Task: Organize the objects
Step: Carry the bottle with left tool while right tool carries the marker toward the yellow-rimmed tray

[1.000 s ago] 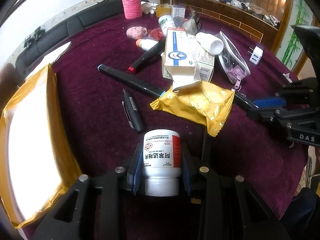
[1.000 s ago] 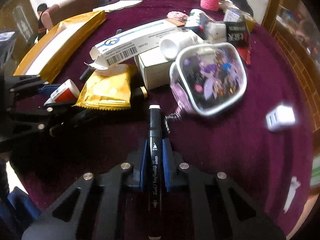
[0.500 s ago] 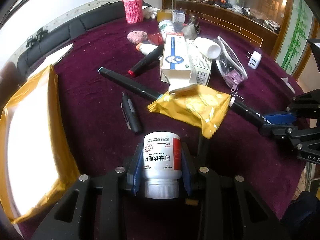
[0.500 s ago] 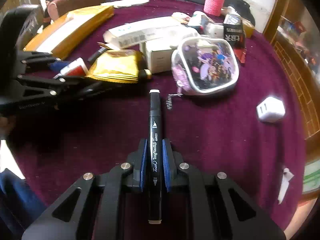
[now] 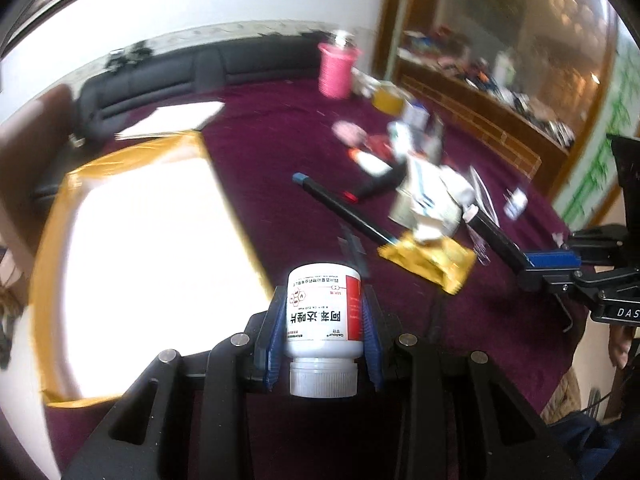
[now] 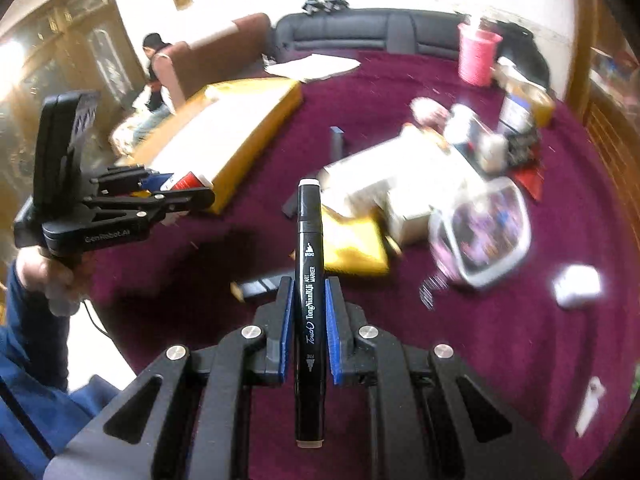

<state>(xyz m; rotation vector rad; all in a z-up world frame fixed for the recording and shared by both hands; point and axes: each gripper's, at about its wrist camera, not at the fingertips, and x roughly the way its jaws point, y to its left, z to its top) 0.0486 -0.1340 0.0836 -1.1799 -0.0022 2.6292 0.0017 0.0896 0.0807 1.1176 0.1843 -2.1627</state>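
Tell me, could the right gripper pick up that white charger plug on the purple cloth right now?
Probably not yet. The right gripper is shut on a black marker, so it has no free grip. The charger plug itself lies in the open, with nothing on top.

Both my wrist views are fisheye: straight edges bow outward and the corners fall to black vignette. In my left view the flat white sheet in its yellow wrapper (image 5: 152,248) is blown out to featureless glare, and the pale wall above it is nearly as bright. Motion blur smears the clutter on the dark purple cloth-covered table (image 5: 280,152) and the pink woven cup (image 5: 337,69), while the white pill bottle with red label (image 5: 323,312) close to my lens stays sharp. In my right view the black marker pen with white lettering (image 6: 309,280) reads crisply; the clear plastic pouch (image 6: 486,236) beyond is streaked. A soft dark shadow (image 6: 224,256) lies on the cloth
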